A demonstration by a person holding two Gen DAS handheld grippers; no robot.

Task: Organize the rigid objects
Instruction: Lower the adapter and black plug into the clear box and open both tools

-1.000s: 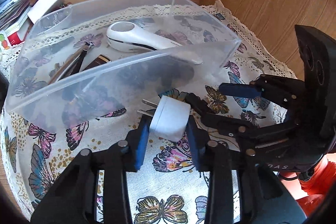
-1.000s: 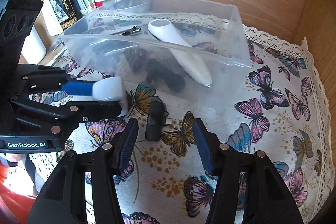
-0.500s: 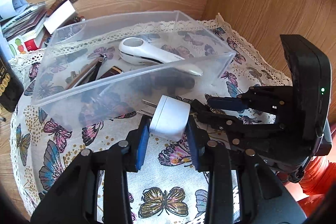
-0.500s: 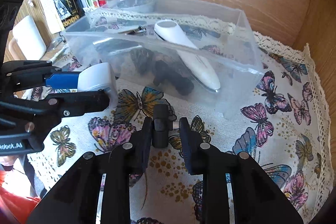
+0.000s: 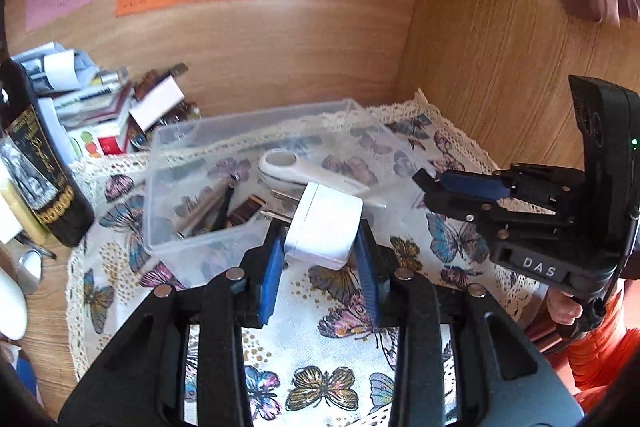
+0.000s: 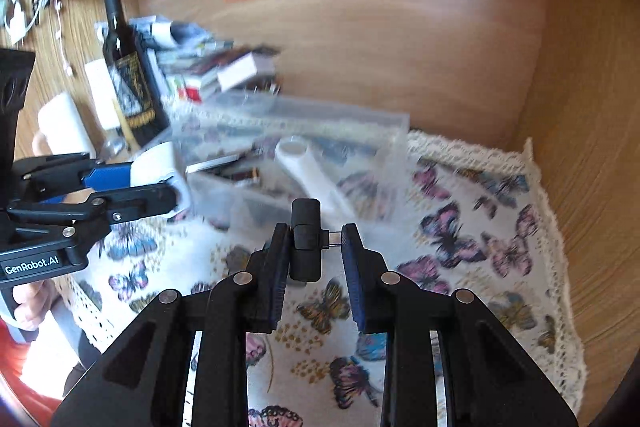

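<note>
Looking at the butterfly tablecloth (image 5: 340, 379) first, we've got the clear plastic bin (image 5: 192, 251) sitting on it toward the far left, with a white handheld gadget (image 5: 304, 175) lying inside. Our left gripper (image 5: 320, 267) is clamped on the white plug adapter (image 5: 324, 227), up over the bin's near wall with its prongs pointing in. Our right gripper (image 6: 314, 267) pinches the small black adapter (image 6: 306, 239) just near of the bin.
</note>
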